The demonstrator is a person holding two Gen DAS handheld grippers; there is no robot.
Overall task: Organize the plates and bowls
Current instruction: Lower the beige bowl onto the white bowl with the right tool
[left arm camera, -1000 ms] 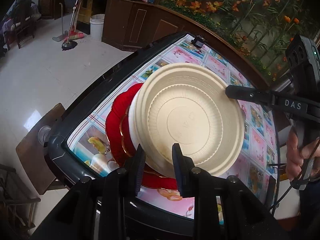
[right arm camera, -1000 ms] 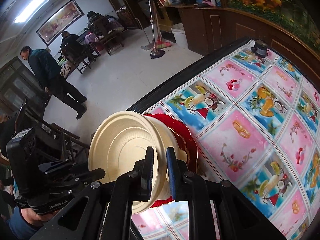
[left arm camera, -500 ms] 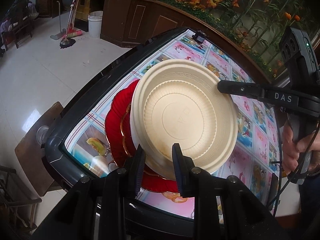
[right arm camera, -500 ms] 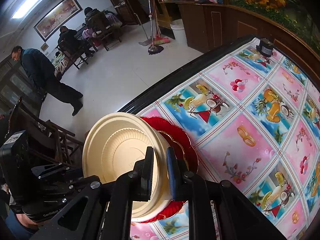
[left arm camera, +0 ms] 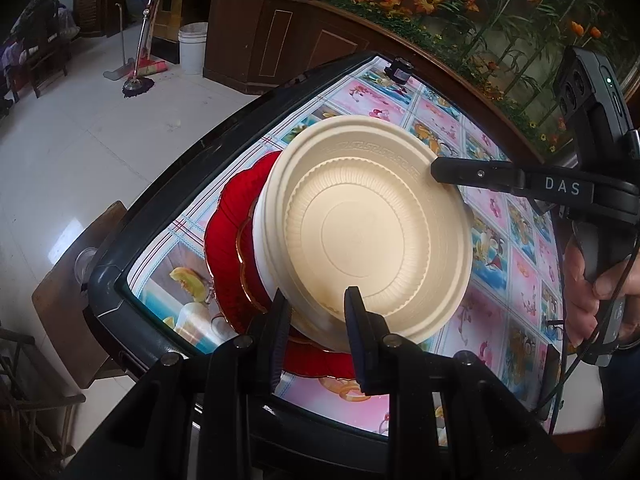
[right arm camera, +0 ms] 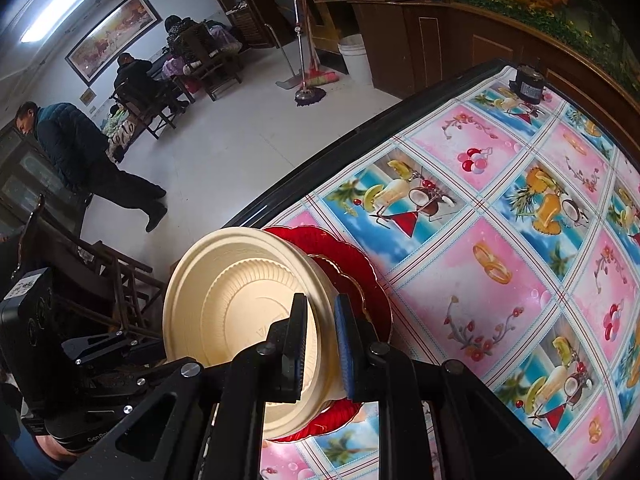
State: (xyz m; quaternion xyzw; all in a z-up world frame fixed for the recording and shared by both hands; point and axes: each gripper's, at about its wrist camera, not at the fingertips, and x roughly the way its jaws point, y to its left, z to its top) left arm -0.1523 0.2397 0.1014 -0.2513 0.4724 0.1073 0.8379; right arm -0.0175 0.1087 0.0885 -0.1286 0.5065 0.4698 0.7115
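Both the left gripper [left arm camera: 316, 312] and right gripper [right arm camera: 320, 332], clamped on the cream bowl's [left arm camera: 372, 232] rim, have lowered it closer onto the red plate [left arm camera: 228, 248].

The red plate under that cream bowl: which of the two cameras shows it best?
The left wrist view. There the red plate shows a broad arc of scalloped, gold-edged rim to the left of and below the cream bowl. In the right wrist view the red plate shows only a narrower crescent behind the bowl and the right gripper.
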